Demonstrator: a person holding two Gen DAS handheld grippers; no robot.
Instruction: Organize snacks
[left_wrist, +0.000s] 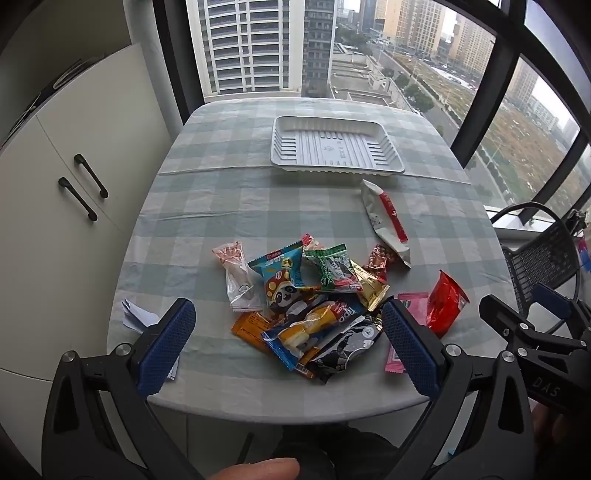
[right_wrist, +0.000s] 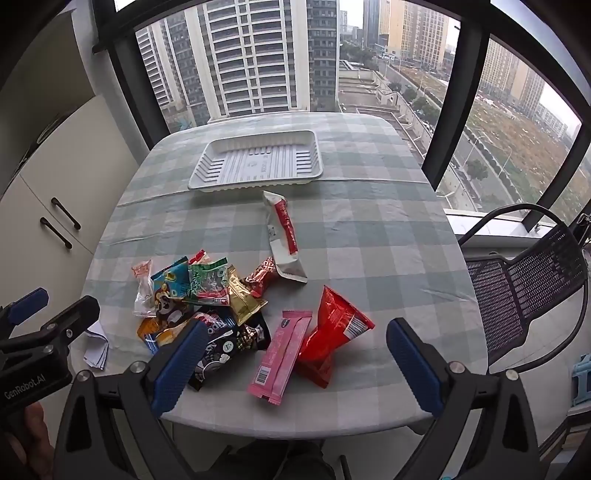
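Observation:
A pile of several snack packets lies near the table's front edge; it also shows in the right wrist view. A white and red packet lies apart, nearer the tray. A red bag and a pink bar lie to the pile's right. An empty white plastic tray sits further back. My left gripper is open and empty above the pile's near side. My right gripper is open and empty above the pink bar and red bag.
The table has a green checked cloth. Folded white paper lies at the front left. A white cabinet stands left. A black mesh chair stands right. Windows are behind the table.

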